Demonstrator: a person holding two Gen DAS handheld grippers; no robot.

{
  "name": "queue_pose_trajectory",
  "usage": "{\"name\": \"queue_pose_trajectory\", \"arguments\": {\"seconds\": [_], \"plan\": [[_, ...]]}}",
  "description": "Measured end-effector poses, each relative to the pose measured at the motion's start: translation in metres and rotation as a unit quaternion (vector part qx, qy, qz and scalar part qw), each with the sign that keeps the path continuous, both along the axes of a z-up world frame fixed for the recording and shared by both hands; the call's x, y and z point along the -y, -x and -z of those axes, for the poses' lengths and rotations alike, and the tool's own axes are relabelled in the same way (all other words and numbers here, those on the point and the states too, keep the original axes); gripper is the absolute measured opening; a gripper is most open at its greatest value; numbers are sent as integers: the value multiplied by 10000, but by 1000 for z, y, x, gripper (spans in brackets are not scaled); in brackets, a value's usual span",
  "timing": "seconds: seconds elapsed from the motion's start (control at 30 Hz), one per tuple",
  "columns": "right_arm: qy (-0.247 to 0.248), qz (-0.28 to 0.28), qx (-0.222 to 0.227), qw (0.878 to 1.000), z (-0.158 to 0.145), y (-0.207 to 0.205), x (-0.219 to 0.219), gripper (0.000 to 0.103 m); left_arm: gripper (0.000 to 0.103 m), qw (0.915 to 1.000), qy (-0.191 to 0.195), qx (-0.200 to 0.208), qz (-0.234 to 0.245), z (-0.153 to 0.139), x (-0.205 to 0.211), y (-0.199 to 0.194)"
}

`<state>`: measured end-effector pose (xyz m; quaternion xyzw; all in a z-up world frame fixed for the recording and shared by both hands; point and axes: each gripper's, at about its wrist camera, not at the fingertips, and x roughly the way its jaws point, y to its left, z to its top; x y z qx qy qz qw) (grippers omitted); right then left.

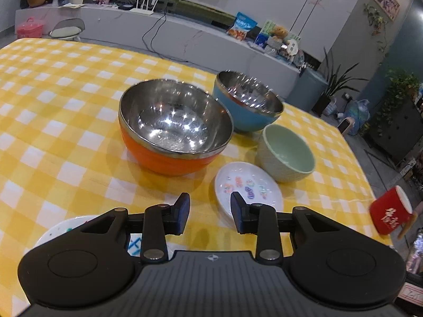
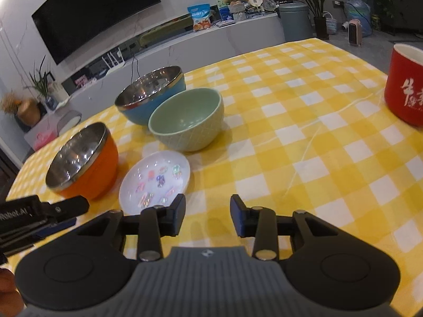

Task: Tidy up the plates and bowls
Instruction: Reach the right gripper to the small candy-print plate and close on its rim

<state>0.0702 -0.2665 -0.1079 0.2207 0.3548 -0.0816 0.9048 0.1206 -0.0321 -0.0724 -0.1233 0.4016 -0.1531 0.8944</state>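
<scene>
Behind your table with its yellow-and-white checked cloth (image 2: 304, 121) ran a long, low grey cabinet (image 1: 185, 34) against a pale marbled wall (image 2: 21, 26). A large black flat screen (image 2: 95, 13) hung above it. You had leafy potted plants (image 2: 314, 2) on the grey floor (image 2: 370, 39) beyond.

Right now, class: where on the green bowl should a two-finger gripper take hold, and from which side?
Grip the rim of the green bowl, one finger inside and one outside the wall. It stands upright and empty, and its body looks too wide for the jaws. Come from above on its near right side, which faces open tablecloth; the blue bowl crowds the far left, and the small plate lies just in front.
</scene>
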Motion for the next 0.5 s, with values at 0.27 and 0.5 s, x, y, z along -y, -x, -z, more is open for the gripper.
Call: {"name": "queue_pose_trajectory", "arguments": {"seconds": [0.27, 0.5], "plan": [[-208, -87, 135, 9997, 12, -14, -2, 36, 38, 9999, 114, -37, 90, 16, 12, -16], [-330, -142, 146, 9992, 17, -25, -6, 23, 37, 9994, -274, 46, 216, 23, 28, -23]]}}
